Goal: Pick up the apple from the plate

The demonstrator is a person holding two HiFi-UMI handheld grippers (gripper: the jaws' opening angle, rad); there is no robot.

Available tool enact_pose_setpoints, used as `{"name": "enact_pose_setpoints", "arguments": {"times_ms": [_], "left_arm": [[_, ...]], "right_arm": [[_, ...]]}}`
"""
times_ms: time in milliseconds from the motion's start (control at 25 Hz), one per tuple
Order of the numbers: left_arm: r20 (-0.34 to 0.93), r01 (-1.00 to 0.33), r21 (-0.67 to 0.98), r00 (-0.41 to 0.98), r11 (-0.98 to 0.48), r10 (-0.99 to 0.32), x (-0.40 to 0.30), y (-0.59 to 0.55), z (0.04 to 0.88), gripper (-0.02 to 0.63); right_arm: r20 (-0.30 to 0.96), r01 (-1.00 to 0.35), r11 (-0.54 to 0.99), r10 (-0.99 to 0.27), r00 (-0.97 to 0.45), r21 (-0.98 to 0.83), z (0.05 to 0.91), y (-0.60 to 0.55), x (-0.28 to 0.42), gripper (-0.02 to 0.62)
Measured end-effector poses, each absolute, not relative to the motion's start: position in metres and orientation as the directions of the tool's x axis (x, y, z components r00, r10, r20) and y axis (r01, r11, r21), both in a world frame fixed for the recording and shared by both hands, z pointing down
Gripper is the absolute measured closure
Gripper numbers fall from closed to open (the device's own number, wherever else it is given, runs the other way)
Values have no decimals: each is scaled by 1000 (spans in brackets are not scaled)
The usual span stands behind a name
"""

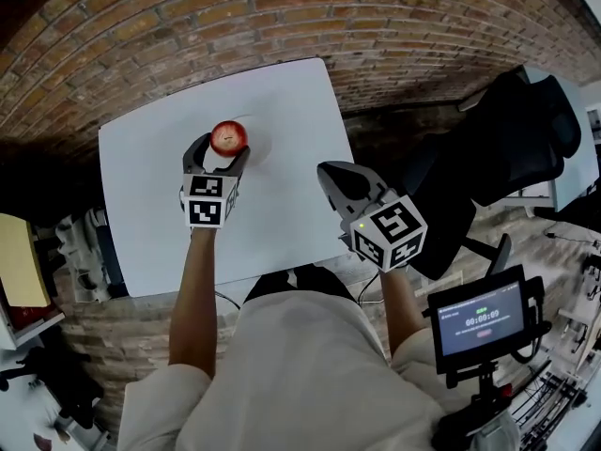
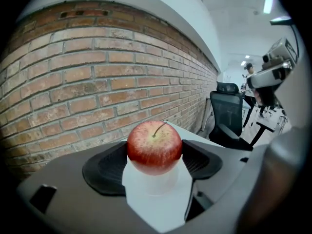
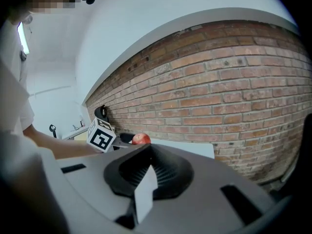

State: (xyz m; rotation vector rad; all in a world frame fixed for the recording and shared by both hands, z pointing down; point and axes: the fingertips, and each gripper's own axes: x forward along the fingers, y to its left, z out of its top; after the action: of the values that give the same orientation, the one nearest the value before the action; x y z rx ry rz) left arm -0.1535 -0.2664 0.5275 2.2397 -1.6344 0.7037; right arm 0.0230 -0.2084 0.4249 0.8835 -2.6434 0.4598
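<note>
1. Where the left gripper (image 1: 223, 149) reaches over the white surface (image 1: 150, 214), its jaws are clamped on the sides of the red apple (image 2: 154, 146).
2. The apple is above the pale plate (image 1: 262, 146); I cannot tell if they touch.
3. The right gripper (image 1: 328, 170), jaws pressed together and empty, hangs at the surface's right edge.

a white table (image 1: 141, 214) stands against a brick wall (image 1: 141, 36). a black office chair (image 1: 512, 144) sits to its right, near a small lit screen (image 1: 481, 319) on a stand.
</note>
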Motion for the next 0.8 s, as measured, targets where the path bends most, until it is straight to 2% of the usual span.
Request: {"name": "enact_pose_setpoints", "arguments": {"times_ms": [800], "left_arm": [[385,-960,-130,180,-246,-905,-179,-228,453,247]], "right_arm": [[295,-557,824,-509,-809,-104,370,-219,-12,594]]}}
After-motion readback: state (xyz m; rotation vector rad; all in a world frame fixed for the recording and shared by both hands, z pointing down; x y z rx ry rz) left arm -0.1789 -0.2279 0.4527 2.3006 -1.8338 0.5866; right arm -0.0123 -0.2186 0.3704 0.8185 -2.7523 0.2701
